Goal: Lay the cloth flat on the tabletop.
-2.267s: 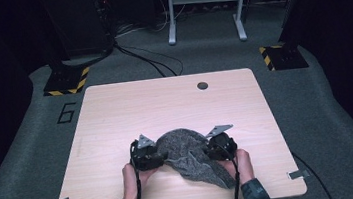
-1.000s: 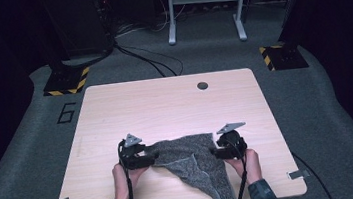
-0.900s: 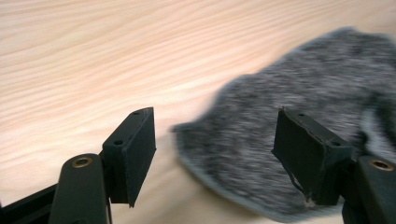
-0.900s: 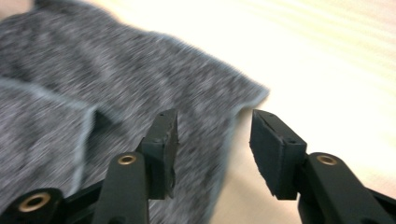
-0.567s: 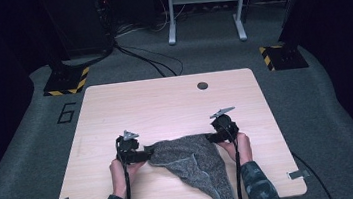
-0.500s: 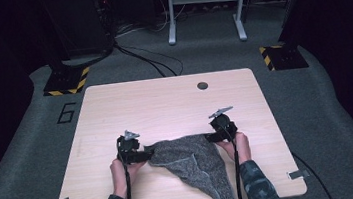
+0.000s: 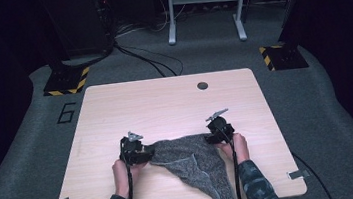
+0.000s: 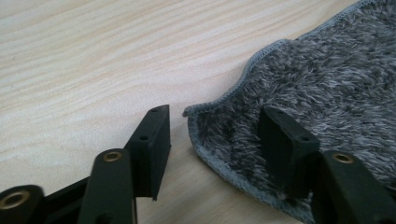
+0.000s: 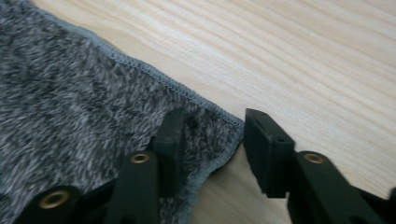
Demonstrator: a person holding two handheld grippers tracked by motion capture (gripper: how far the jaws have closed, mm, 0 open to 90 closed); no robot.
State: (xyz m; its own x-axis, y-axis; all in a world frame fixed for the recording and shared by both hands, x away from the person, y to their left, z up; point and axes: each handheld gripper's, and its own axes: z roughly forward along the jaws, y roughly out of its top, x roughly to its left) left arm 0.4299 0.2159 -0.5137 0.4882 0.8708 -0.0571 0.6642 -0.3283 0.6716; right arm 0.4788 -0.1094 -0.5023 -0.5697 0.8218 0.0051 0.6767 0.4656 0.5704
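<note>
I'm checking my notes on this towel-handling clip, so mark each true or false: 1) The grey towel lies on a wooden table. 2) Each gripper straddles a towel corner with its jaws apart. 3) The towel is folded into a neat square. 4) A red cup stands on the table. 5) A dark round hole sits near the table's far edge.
1) True: the grey towel lies on the wooden table.
2) True: the left gripper and right gripper each have a corner between jaws that have just been closing, pads not yet pressing.
3) False: it is spread into a rough triangle pointing at the near edge.
4) False: no cup is there.
5) True: the hole.
</note>
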